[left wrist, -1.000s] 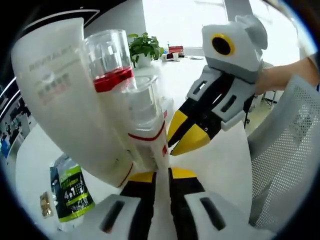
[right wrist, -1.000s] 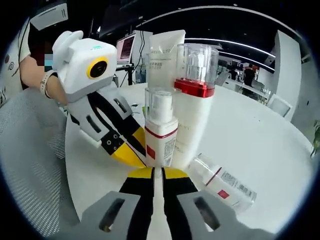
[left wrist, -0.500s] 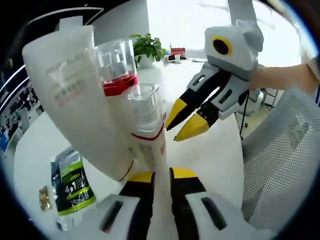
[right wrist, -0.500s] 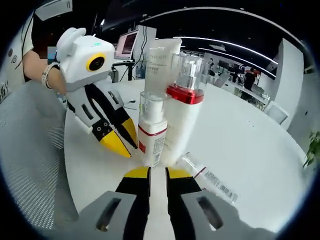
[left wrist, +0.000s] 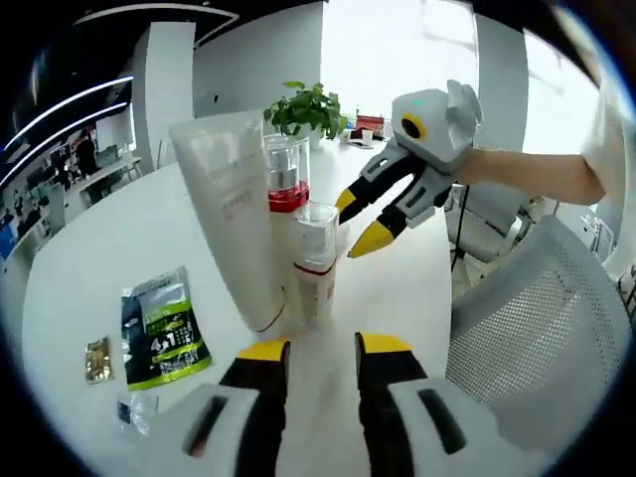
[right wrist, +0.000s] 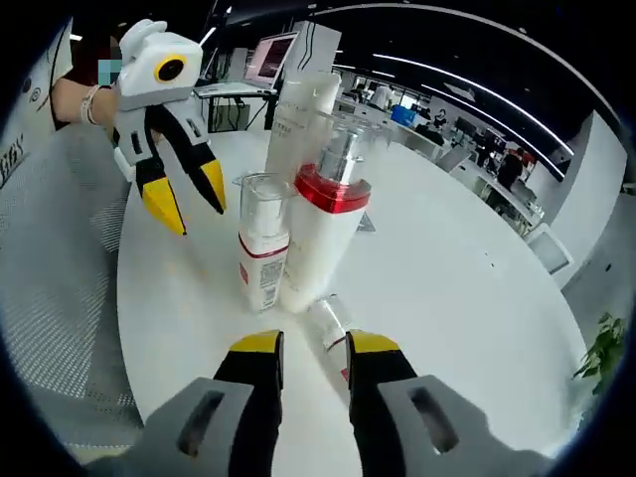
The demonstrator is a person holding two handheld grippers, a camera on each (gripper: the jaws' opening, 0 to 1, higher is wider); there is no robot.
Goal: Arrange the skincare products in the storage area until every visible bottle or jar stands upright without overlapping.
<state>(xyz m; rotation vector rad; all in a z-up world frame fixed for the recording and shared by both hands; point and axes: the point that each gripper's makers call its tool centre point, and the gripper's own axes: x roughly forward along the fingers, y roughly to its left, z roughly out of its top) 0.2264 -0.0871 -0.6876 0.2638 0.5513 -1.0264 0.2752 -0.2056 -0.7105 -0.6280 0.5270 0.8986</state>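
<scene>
We see three skincare products standing upright in a tight cluster on the round white table (left wrist: 89, 248). Our landmark is the small white bottle with the clear cap and red band (left wrist: 316, 260). Touching it stands the taller white pump bottle with the red collar (right wrist: 328, 214), and just behind that rises the big white squeeze tube (left wrist: 237, 224). A small clear-capped bottle (right wrist: 332, 324) lies on its side near the small bottle, between our right hand-held gripper's jaws. The left hand-held gripper (left wrist: 323, 348) hovers near the small bottle, jaws parted, holding nothing. The right hand-held gripper (right wrist: 306, 344) likewise gapes, empty. A green-and-black sachet (left wrist: 161, 328) lies flat, well apart from the small bottle.
</scene>
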